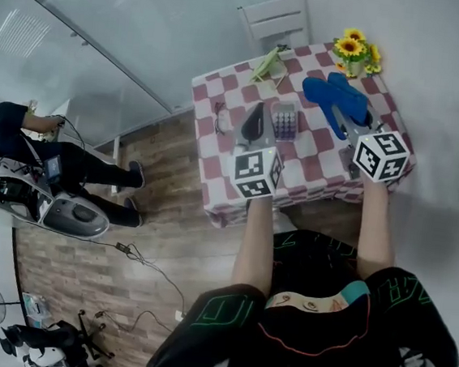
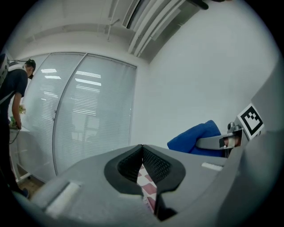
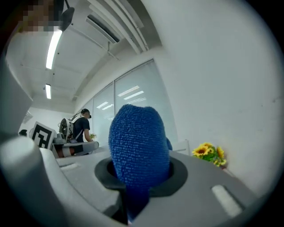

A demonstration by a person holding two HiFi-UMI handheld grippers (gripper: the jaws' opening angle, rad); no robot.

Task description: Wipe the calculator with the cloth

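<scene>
The calculator (image 1: 283, 119), grey with rows of keys, lies on the red-and-white checked table (image 1: 313, 159). My left gripper (image 1: 255, 123) hovers just left of it, shut and empty; in its own view the left gripper (image 2: 142, 150) shows only a thin slit with the tablecloth behind. My right gripper (image 1: 349, 118) is to the calculator's right, shut on the blue cloth (image 1: 334, 96). The cloth (image 3: 137, 142) bulges up out of the right gripper (image 3: 133, 179) and hides the table. From the left gripper view the blue cloth (image 2: 195, 138) shows at right.
A pot of sunflowers (image 1: 356, 49) stands at the table's far right corner, and a green object (image 1: 267, 63) lies at its far edge. A white chair (image 1: 275, 16) is behind the table. A person (image 1: 52, 160) stands with equipment on the wooden floor at left.
</scene>
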